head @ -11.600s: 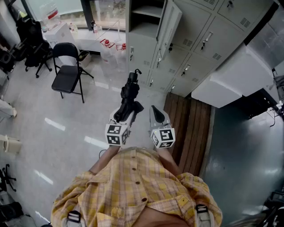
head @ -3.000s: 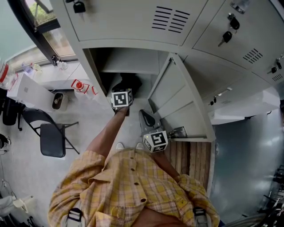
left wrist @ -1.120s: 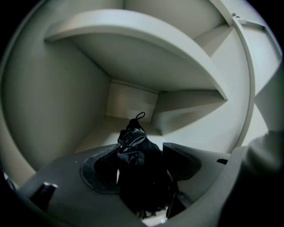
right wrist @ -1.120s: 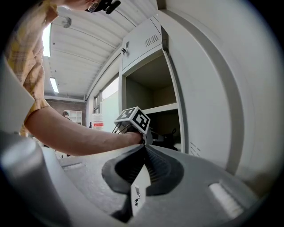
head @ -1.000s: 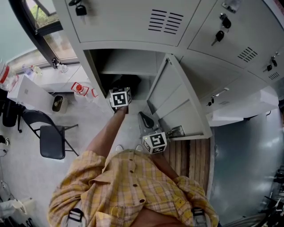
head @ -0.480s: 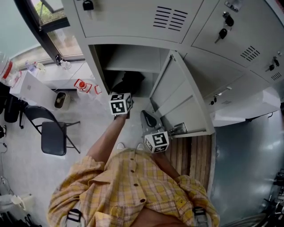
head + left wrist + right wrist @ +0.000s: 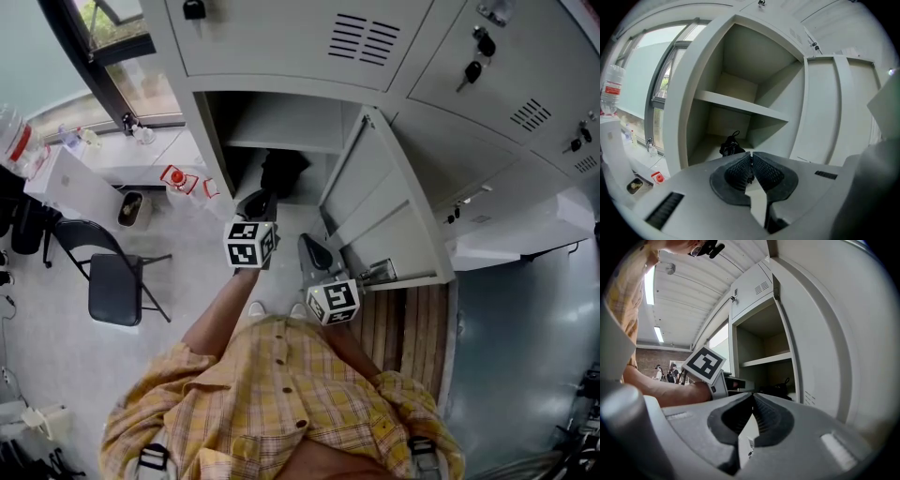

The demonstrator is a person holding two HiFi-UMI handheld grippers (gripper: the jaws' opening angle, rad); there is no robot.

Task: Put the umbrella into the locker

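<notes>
Head view: big grey locker (image 7: 281, 122) up top, one compartment open, door (image 7: 375, 206) swung out to the right. Black folding chair (image 7: 117, 286) off to the left on the floor. Folded black umbrella (image 7: 283, 172) lying on the compartment floor under the shelf, toward the back. Left gripper (image 7: 258, 202) just outside the opening, apart from the umbrella, jaws closing, nearly together, nothing between them. Right gripper (image 7: 312, 251) lower, near the door, jaws pinched together on nothing.

Black umbrella (image 7: 284, 172) on open locker (image 7: 202, 127) floor, beneath its shelf (image 7: 740, 104)
</notes>
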